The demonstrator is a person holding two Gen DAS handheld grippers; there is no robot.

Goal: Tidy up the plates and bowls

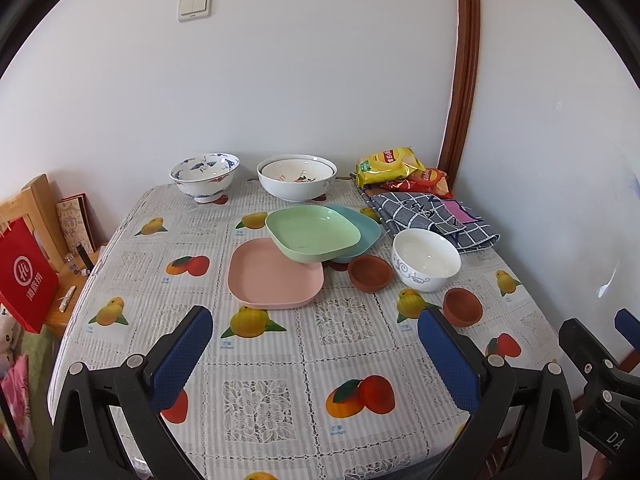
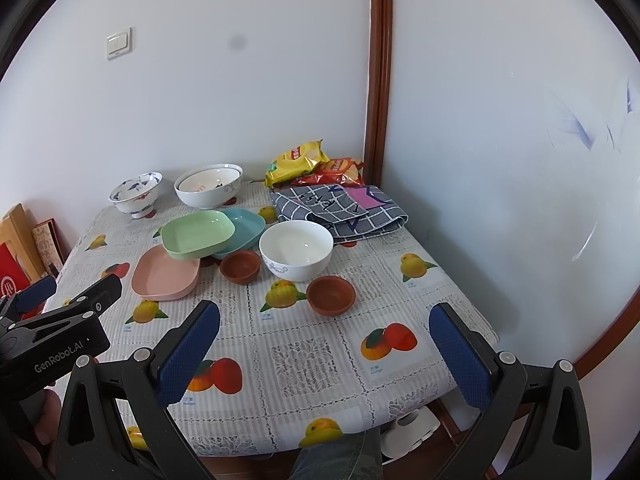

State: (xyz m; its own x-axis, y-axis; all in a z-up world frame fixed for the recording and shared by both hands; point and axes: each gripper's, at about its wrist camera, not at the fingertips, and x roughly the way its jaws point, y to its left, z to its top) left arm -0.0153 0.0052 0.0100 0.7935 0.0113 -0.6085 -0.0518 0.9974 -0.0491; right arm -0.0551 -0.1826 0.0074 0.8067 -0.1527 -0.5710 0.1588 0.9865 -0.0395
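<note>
Nearest the lens in each wrist view were the blue-padded fingers. The left gripper (image 1: 316,356) stood with its jaws spread wide and nothing between them; the right gripper (image 2: 324,356) was likewise wide and empty. Both hovered over the near edge of the table (image 1: 280,412), well apart from the crockery.

The task's pieces lay ahead, in the middle of the fruit-print cloth. The pink plate (image 1: 276,274) lay flat, almost straight ahead of the left gripper. The green plate (image 1: 313,233) rested tilted, overlapping the pink plate and the teal plate (image 1: 360,228) behind it. A small brown bowl (image 2: 331,294) sat just ahead of the right gripper, nearest of all; a second brown bowl (image 2: 240,266) and the white bowl (image 2: 296,249) stood just beyond, close together. The blue-patterned footed bowl (image 1: 205,176) and two nested white bowls (image 1: 297,178) stood at the far edge by the wall.

Judgement: no piece was yet gathered. The right gripper was nearer the brown bowls, the left nearer the plates.
</note>
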